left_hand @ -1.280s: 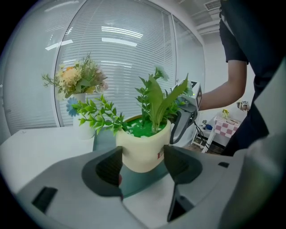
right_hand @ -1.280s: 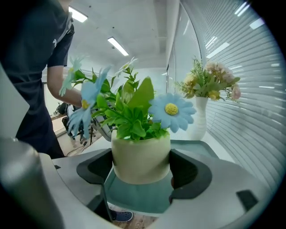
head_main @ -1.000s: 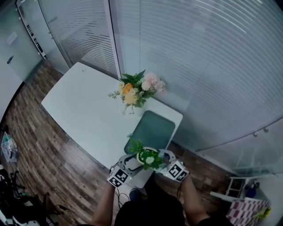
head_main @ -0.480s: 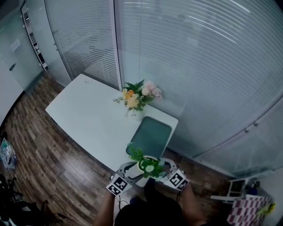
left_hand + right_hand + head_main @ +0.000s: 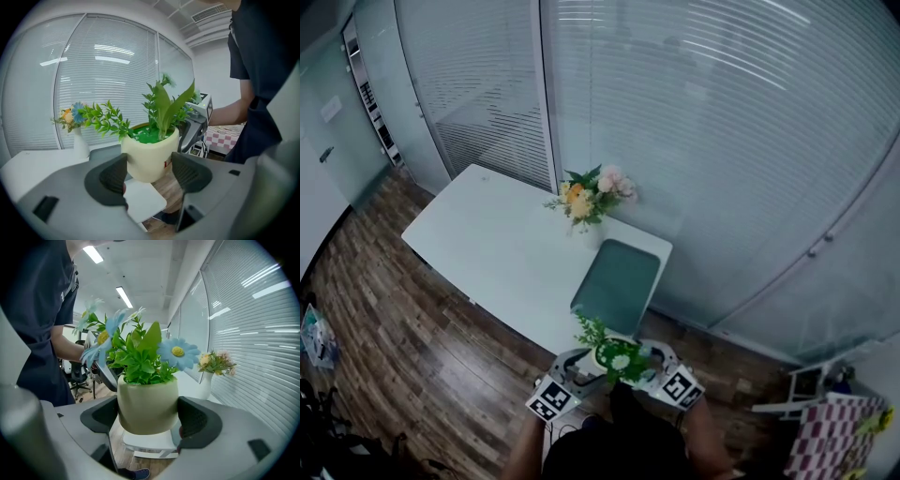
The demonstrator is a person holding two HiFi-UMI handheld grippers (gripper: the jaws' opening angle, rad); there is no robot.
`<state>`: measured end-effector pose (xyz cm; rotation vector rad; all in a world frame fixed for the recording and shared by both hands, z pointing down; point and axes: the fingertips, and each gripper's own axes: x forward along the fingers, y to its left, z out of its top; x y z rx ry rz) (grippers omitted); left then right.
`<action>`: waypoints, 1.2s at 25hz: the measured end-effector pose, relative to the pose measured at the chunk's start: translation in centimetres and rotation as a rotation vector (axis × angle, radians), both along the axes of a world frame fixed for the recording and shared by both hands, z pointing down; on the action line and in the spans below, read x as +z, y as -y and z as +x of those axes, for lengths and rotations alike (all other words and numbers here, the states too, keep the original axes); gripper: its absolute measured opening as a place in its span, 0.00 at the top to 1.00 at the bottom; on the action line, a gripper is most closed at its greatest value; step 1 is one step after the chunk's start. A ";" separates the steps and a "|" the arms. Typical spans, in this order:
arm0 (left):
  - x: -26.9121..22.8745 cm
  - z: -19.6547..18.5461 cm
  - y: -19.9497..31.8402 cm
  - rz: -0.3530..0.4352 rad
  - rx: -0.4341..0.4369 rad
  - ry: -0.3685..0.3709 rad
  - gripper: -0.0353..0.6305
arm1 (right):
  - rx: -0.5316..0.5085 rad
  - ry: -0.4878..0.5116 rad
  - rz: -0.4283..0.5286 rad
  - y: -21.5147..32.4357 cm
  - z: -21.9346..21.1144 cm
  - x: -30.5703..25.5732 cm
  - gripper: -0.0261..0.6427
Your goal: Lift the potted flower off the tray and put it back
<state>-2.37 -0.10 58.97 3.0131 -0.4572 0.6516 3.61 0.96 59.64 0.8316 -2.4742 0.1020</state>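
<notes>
The potted flower (image 5: 619, 359), a cream pot of green leaves and pale blue daisies, hangs in the air over the table's near end, clear of the green tray (image 5: 619, 281). My left gripper (image 5: 584, 360) is shut on the pot's left side and my right gripper (image 5: 652, 362) on its right side. In the left gripper view the pot (image 5: 150, 157) sits between the dark pads of my left gripper (image 5: 151, 174). In the right gripper view the pot (image 5: 147, 406) fills the gap of my right gripper (image 5: 147, 420).
The white table (image 5: 497, 253) stands on a wood floor beside a curved glass wall with blinds. A white vase of pink and orange flowers (image 5: 591, 197) stands at the table's far edge, just beyond the tray. A checked cloth (image 5: 825, 436) lies at lower right.
The pot, held by both grippers, has come up and back toward the person, from over the tray's near edge to past the table's end. The table looks smaller and farther below.
</notes>
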 end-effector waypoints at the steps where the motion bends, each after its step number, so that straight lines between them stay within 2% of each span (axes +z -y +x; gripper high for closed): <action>1: -0.2 -0.2 -0.4 0.007 0.002 0.000 0.53 | 0.003 0.001 0.003 -0.4 -0.1 -0.1 0.38; 10: 0.1 -2.0 -3.1 -0.006 0.013 -0.009 0.53 | 0.019 -0.009 0.026 -3.3 -1.9 0.0 0.38; 16: -0.4 -2.1 -4.3 0.013 0.028 0.017 0.53 | 0.036 0.027 0.046 -4.5 -2.0 -0.3 0.38; 21: -1.6 -2.0 -5.1 0.027 0.047 0.008 0.53 | 0.039 0.063 0.085 -5.2 -1.9 -1.1 0.38; 25: -2.4 -2.2 -5.5 0.046 0.059 0.012 0.53 | 0.064 0.032 0.040 -6.2 -1.9 -1.7 0.38; 30: -4.1 -2.3 -6.0 0.072 0.064 0.016 0.53 | 0.052 0.124 0.090 -6.2 -2.3 -3.0 0.38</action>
